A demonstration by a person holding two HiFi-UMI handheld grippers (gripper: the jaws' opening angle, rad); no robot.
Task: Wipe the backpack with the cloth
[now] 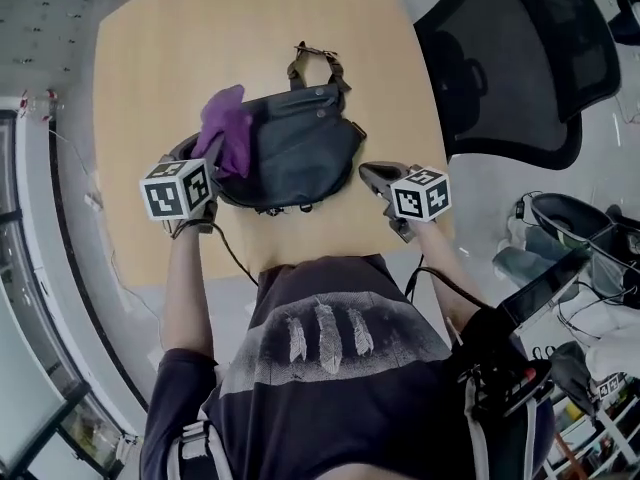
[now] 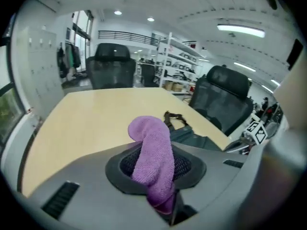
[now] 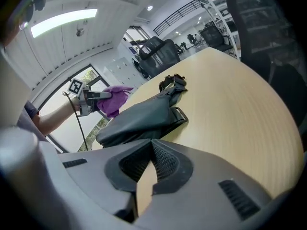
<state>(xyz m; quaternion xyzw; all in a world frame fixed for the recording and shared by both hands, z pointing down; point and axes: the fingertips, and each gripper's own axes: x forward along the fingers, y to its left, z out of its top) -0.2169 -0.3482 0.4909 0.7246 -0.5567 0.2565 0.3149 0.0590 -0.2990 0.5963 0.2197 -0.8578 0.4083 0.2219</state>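
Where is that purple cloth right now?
In the head view, the purple cloth is left of centre, clamped in the left gripper, over the left end of the dark grey backpack on the light wooden table.

**Even office light, bent hard at the edges**

Bright, flat light falls from a ceiling strip lamp (image 2: 240,30) and small round downlights (image 2: 118,13), with daylight coming through a window (image 2: 82,25) at one side. The backpack (image 1: 295,148) throws only a thin, soft shadow onto the pale table (image 1: 160,58). In the right gripper view another strip lamp (image 3: 62,17) glares white. Both gripper views bow outward into dark round corners. The cloth (image 2: 156,162) looks crisp, while the grey casing (image 2: 268,186) nearest the lens is smeared. The head view is dimmer.
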